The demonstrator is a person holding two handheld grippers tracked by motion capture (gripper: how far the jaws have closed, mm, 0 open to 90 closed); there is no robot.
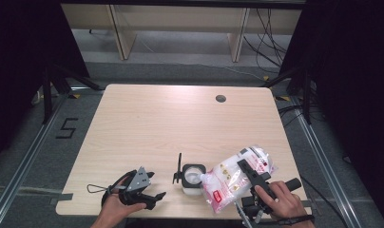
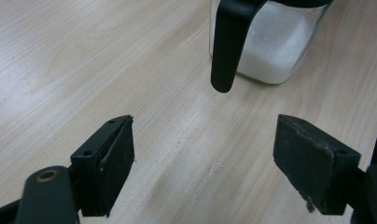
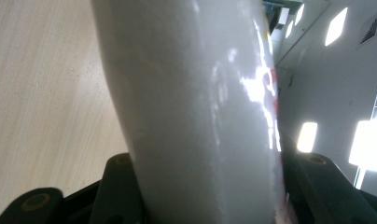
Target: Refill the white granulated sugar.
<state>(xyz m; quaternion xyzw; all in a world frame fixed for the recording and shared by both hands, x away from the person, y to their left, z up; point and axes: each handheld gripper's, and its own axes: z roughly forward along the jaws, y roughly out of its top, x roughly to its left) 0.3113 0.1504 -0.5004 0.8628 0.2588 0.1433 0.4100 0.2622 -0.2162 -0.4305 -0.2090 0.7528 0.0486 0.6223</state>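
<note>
A clear plastic bag (image 1: 233, 179) of white granules with red print is tilted over a square glass jar (image 1: 192, 178) near the table's front edge; the bag's lower corner hangs at the jar's open mouth. My right gripper (image 1: 251, 175) is shut on the bag, which bulges between its jaws as a white mass (image 3: 196, 107). The jar (image 2: 270, 42) holds white granules, and its black lid (image 1: 179, 168) stands flipped up, with a black lever (image 2: 228, 42) hanging in front. My left gripper (image 1: 154, 195) rests open on the table left of the jar, its pads (image 2: 114, 163) wide apart around nothing.
The wooden table (image 1: 157, 123) has a round cable hole (image 1: 221, 98) at the back right. The table's front edge lies just under both hands. Dark stands and cables flank the table on the floor.
</note>
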